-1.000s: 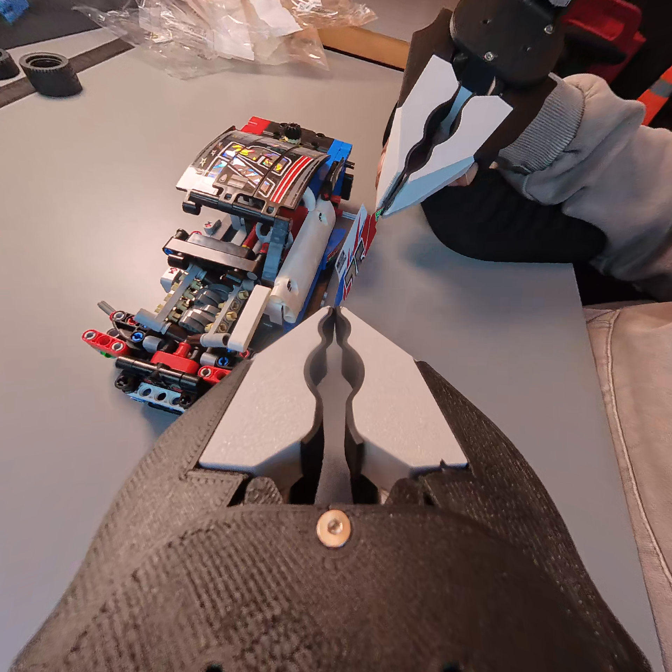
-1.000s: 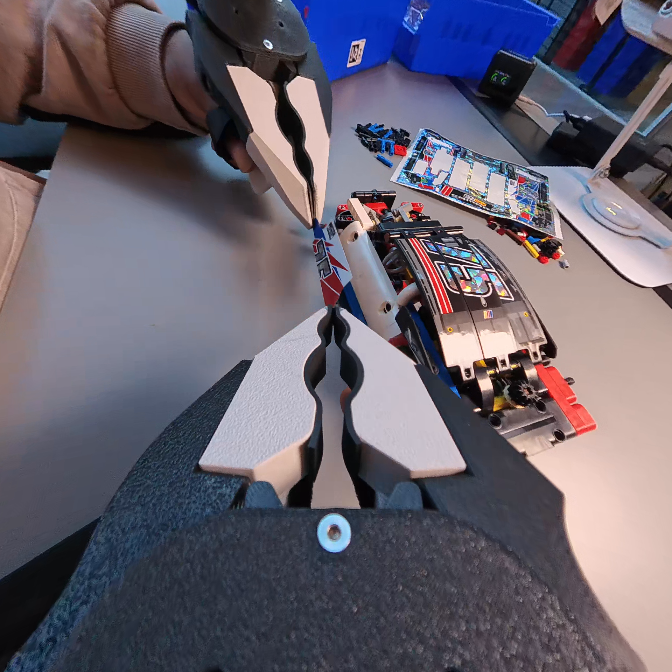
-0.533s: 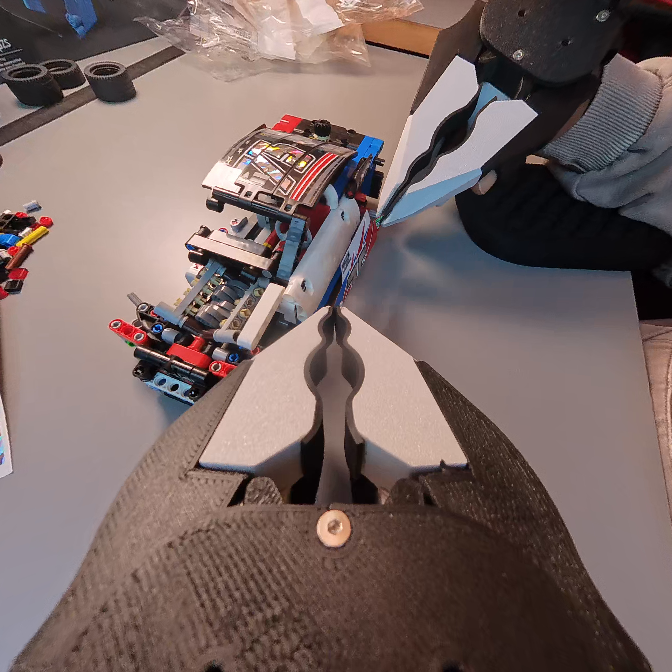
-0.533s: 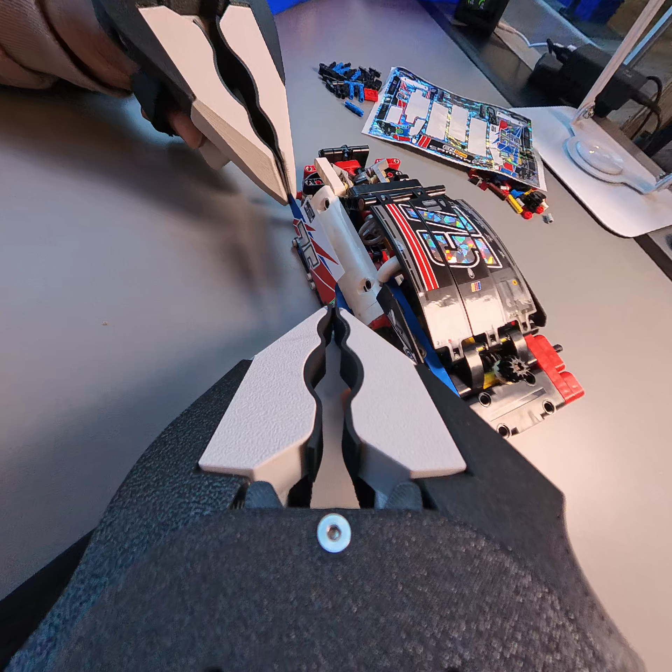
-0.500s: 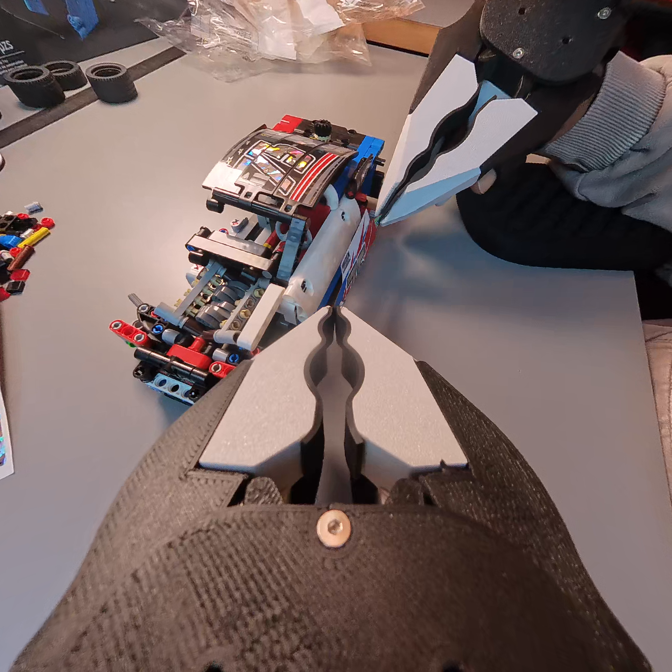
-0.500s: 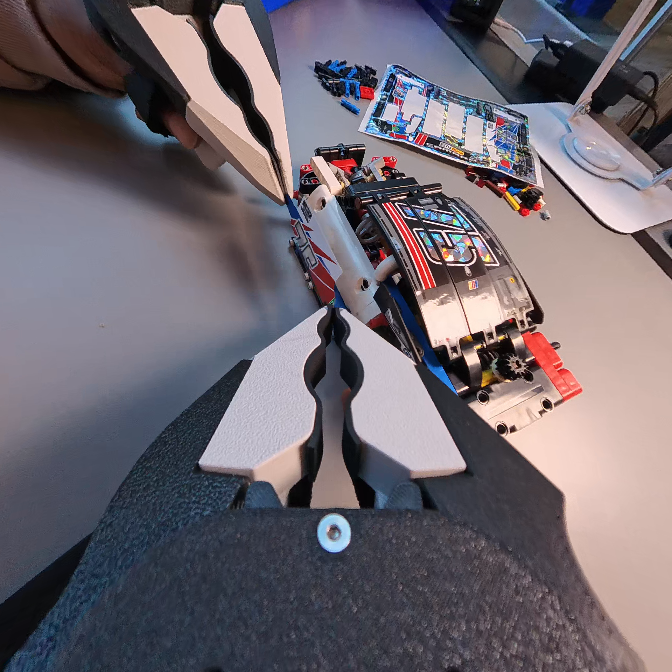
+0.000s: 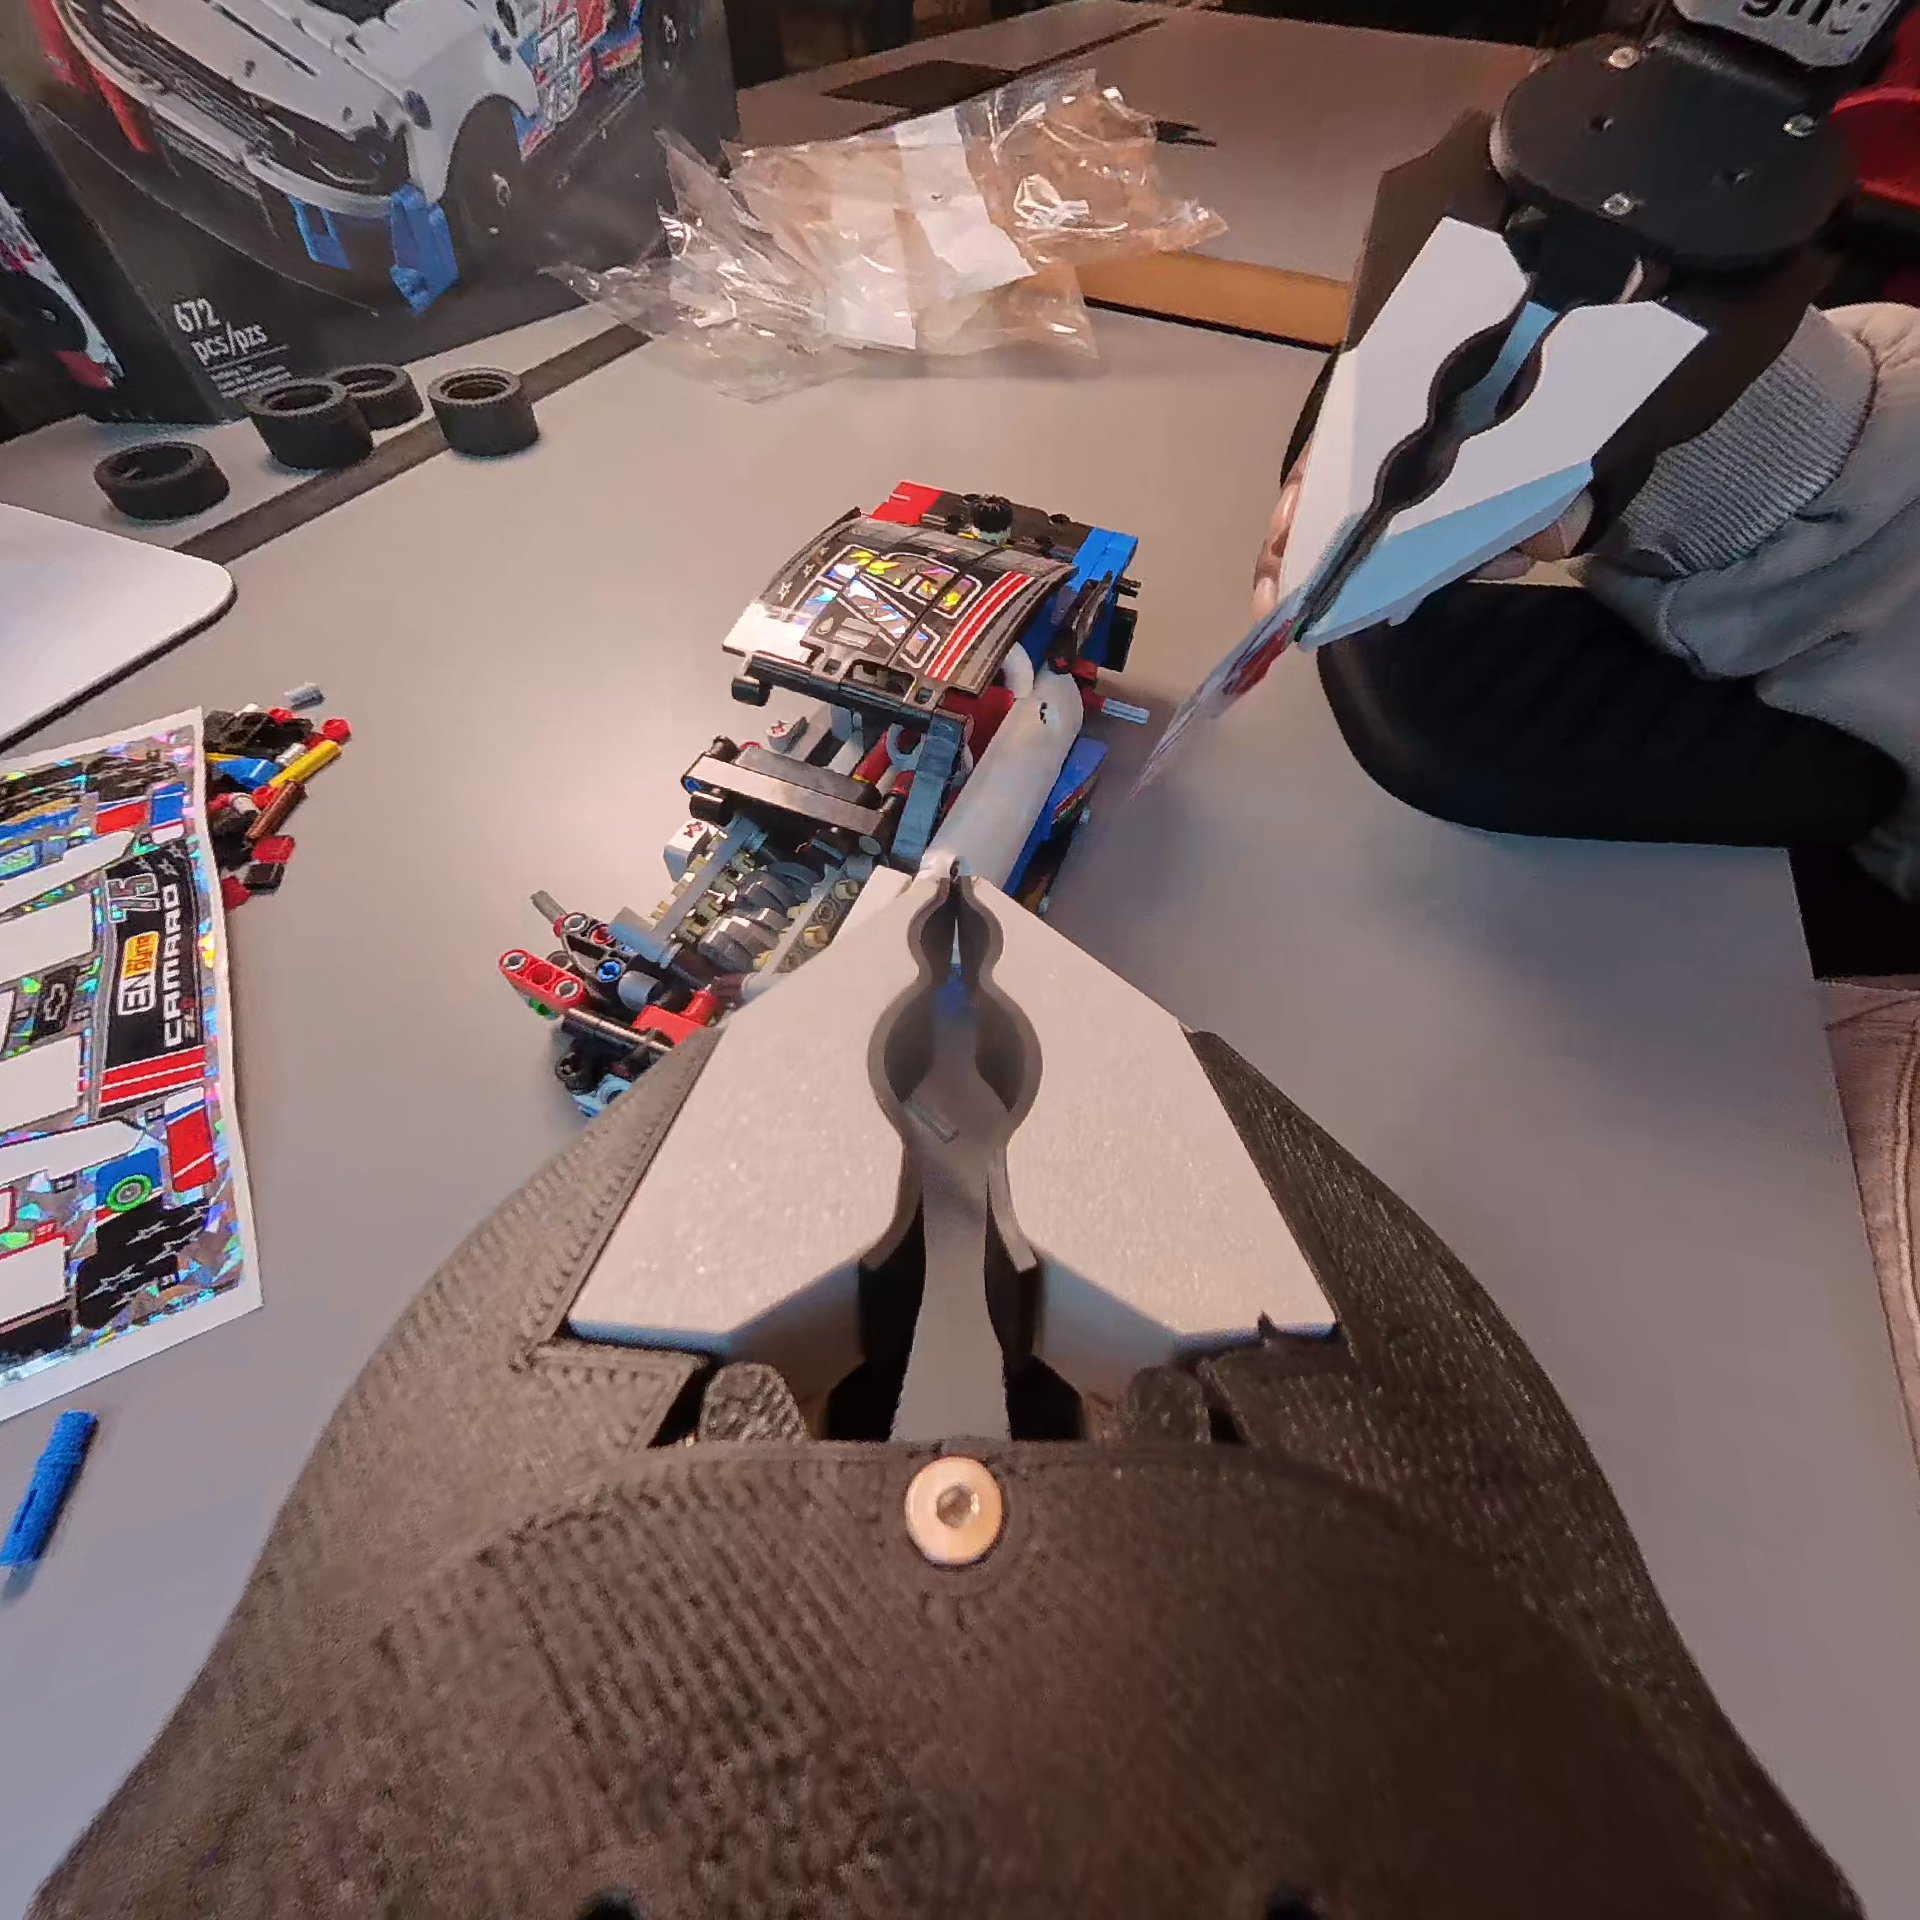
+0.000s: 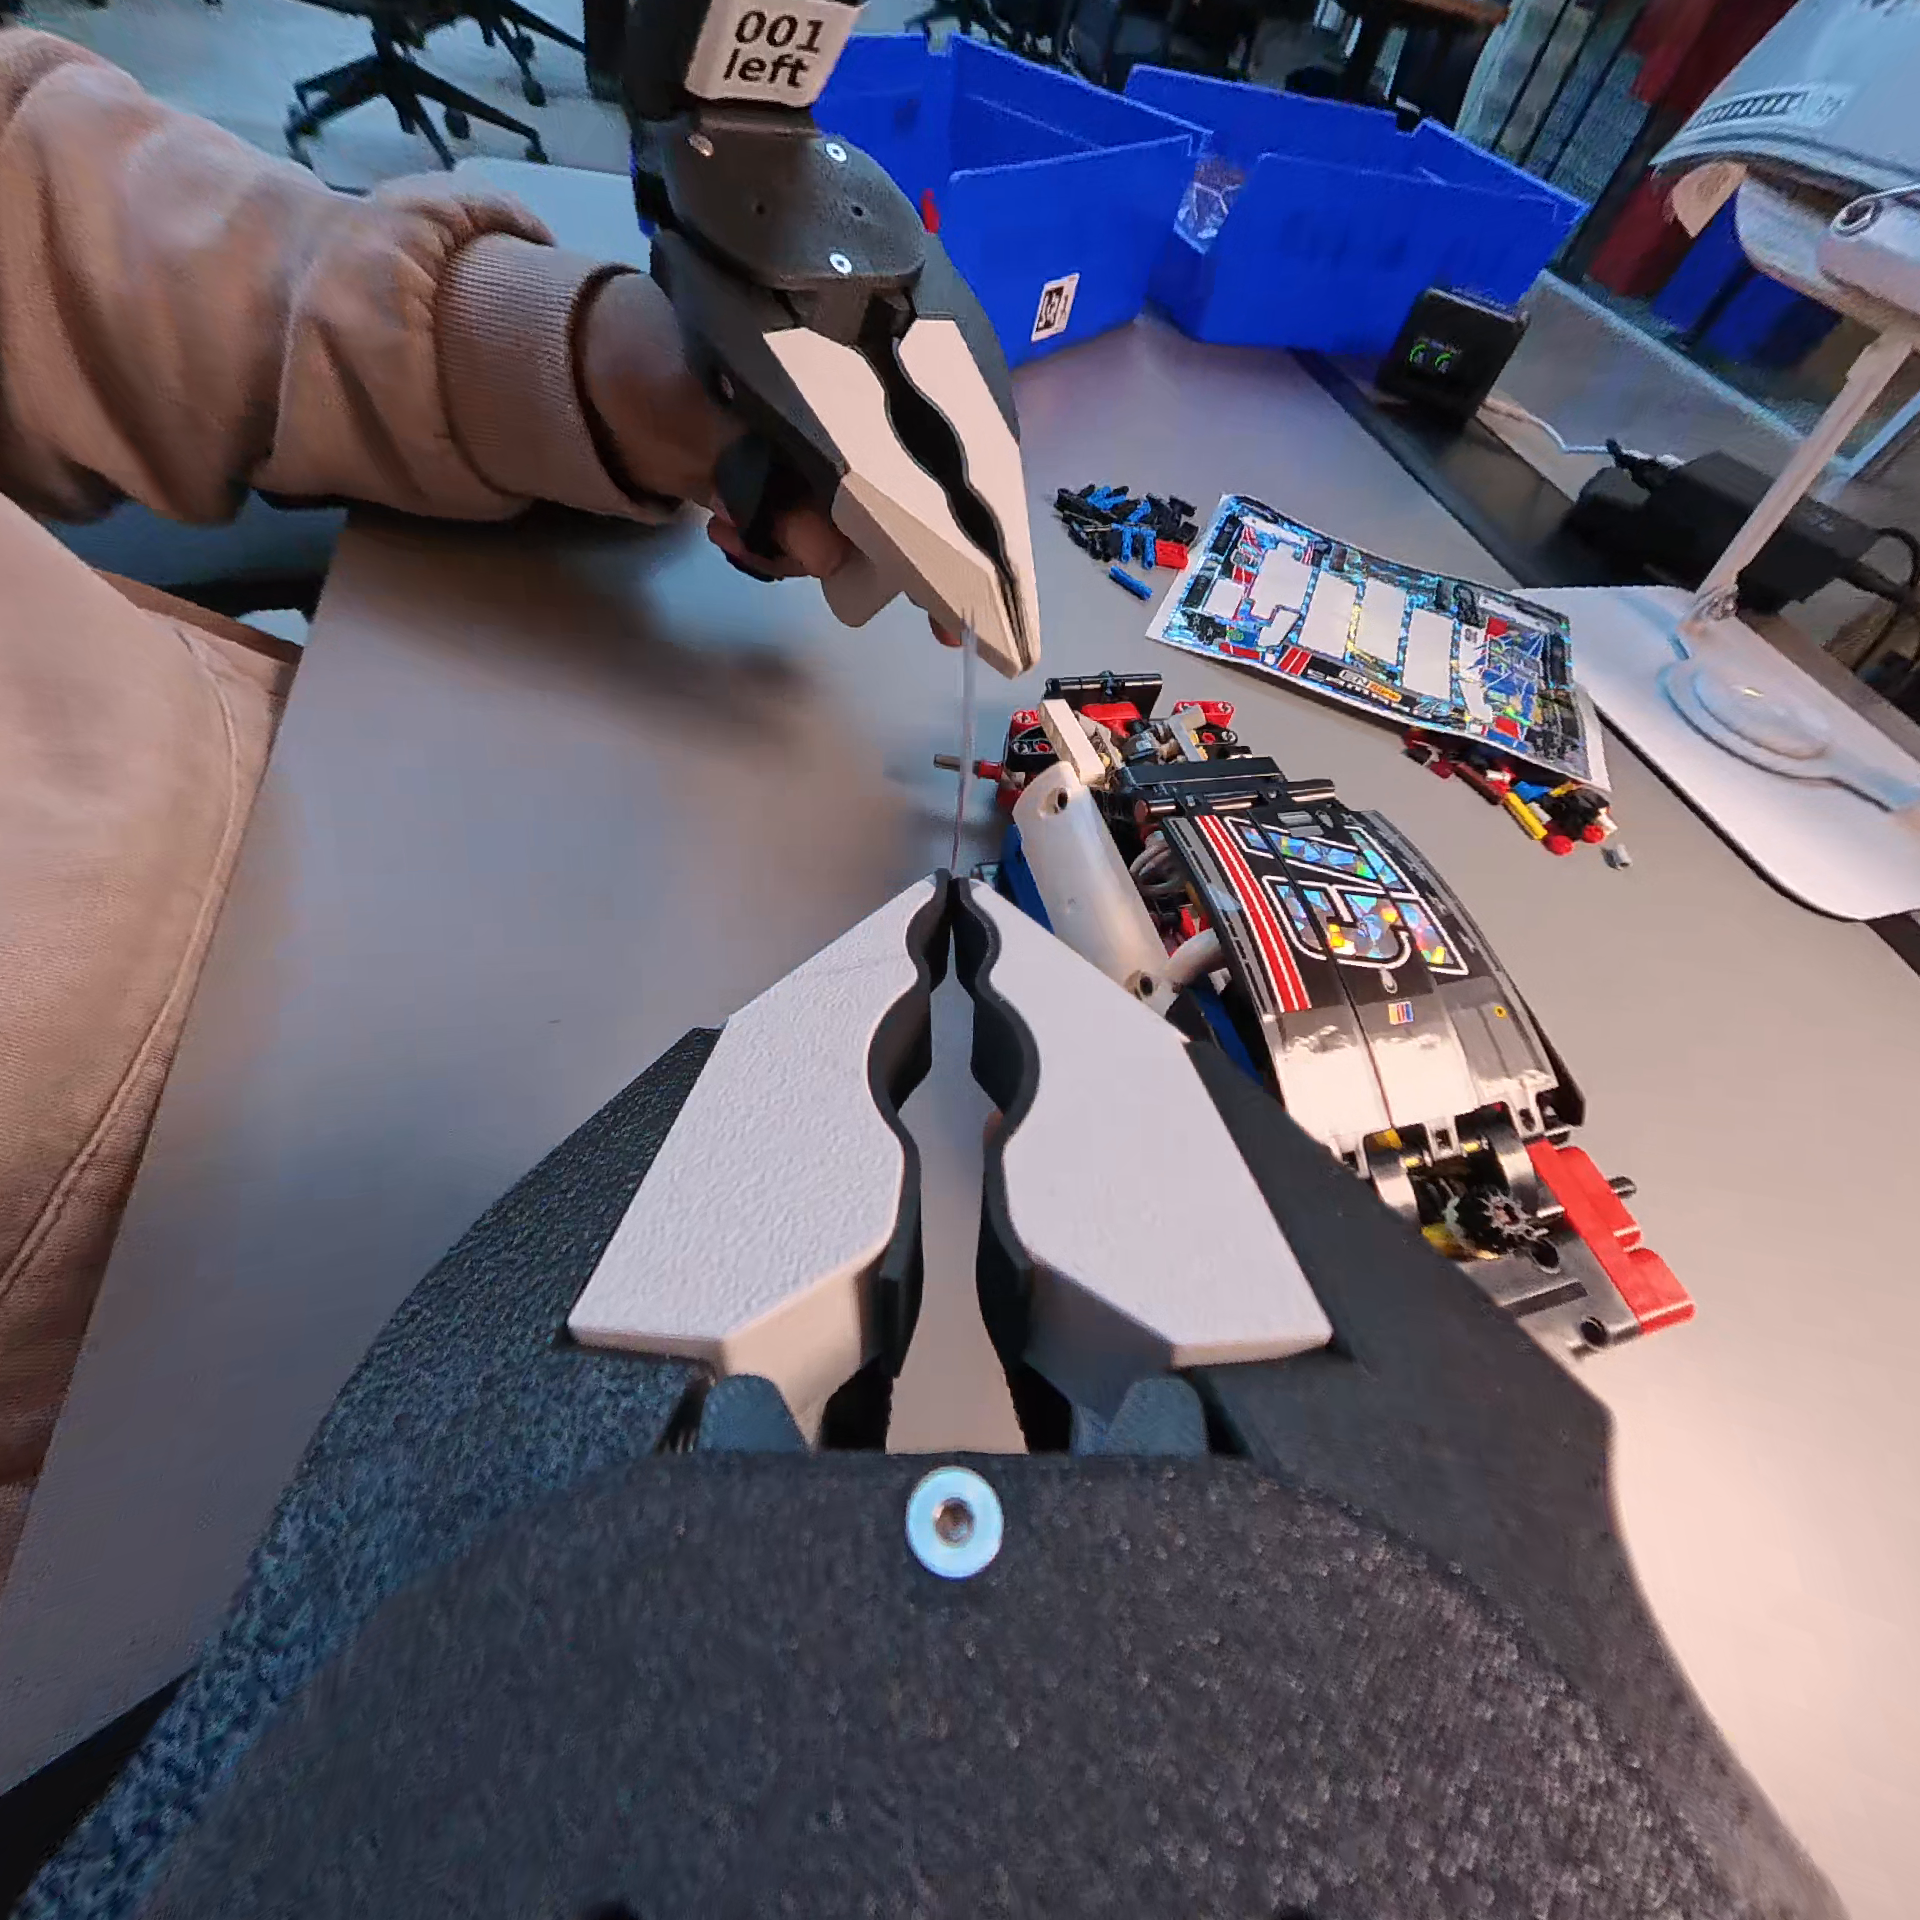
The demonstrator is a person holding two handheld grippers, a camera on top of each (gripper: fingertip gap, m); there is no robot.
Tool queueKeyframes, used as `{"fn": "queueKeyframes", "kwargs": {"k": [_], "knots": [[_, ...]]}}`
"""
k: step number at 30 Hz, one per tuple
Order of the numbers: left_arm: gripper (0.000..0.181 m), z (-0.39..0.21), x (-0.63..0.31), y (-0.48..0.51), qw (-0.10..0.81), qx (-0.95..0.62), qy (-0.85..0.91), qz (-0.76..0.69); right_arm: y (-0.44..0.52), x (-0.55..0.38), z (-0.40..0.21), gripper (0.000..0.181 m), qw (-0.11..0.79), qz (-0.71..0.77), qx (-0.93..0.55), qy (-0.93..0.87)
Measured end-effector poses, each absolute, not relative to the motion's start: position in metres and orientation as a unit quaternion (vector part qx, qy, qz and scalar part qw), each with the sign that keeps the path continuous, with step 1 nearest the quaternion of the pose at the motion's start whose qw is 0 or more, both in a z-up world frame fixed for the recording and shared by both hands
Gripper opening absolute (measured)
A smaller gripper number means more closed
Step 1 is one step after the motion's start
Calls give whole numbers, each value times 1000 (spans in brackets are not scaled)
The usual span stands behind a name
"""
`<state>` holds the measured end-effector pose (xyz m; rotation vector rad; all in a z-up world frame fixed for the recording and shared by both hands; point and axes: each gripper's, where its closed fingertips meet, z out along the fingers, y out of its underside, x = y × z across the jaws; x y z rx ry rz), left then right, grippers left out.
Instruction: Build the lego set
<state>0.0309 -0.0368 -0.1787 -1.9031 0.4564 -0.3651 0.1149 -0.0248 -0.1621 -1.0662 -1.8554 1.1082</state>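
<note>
The half-built lego car [image 7: 883, 769] sits on the counter [image 7: 1403, 1039] just ahead of both tools. The right tool [image 7: 1311, 623] pinches a thin sticker panel [image 7: 1210, 696] edge-on, lifted beside the car. The left tool [image 7: 954, 883] is pressed together just short of the car's side.

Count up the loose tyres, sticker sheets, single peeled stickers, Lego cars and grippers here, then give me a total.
Loose tyres: 4
Sticker sheet: 1
Single sticker, held by the right gripper: 1
Lego car: 1
Grippers, counting the left gripper: 2
Total: 9
</note>
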Motion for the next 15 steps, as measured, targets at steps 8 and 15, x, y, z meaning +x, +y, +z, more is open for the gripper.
{"fn": "queueKeyframes", "kwargs": {"k": [8,15], "knots": [[13,-181,53,-54,520,-781,257,-231,-22,114,-176,0,342,418,-417,-731],[12,-187,51,-50,519,-785,254,-223,-25,116,-181,0,337,413,-409,-741]]}}
